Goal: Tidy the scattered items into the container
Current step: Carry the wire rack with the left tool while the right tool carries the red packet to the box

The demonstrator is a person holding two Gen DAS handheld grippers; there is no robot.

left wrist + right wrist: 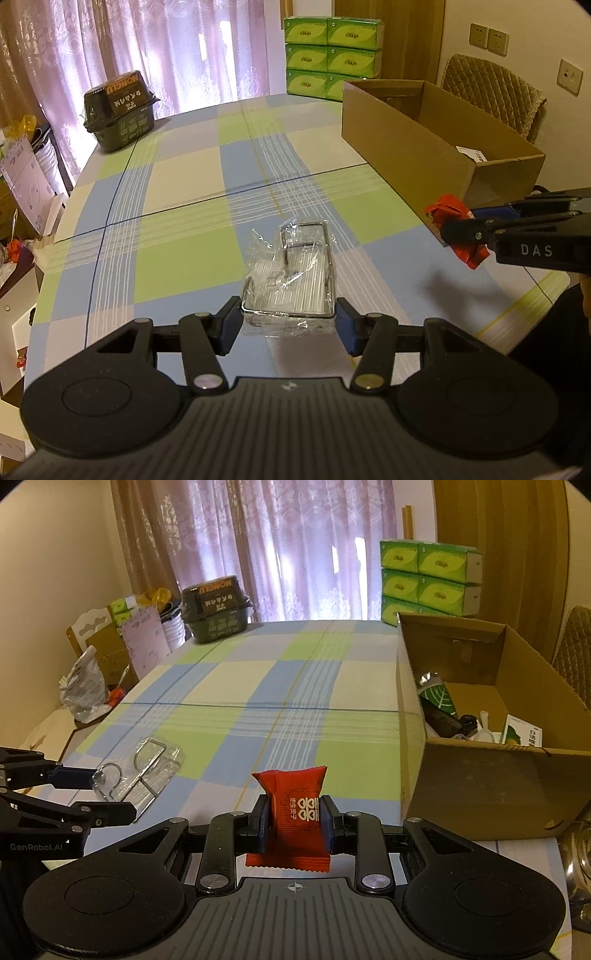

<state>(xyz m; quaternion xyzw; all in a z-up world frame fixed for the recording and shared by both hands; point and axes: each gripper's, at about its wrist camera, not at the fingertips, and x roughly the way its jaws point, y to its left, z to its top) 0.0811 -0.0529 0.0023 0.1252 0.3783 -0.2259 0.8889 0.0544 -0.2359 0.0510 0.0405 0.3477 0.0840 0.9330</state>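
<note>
A wire rack (291, 280) wrapped in a clear plastic bag lies on the checked tablecloth. My left gripper (288, 328) has its blue pads pressed against the rack's two sides, fingers spread wide. In the right wrist view the same rack (136, 771) sits between the left gripper's (110, 794) fingers at the left edge. My right gripper (295, 823) is shut on a red candy packet (295, 812), held above the table just left of the open cardboard box (480, 782). From the left wrist view, the right gripper (458, 225) holds the packet (443, 210) by the box's (406, 155) near corner.
The box holds a dark green pouch (437, 698) and several small items. A dark food tub (118, 110) stands at the far left of the table, stacked green tissue packs (332, 55) at the far end. A padded chair (495, 92) is behind the box. Clutter (85, 694) lies beyond the table's left edge.
</note>
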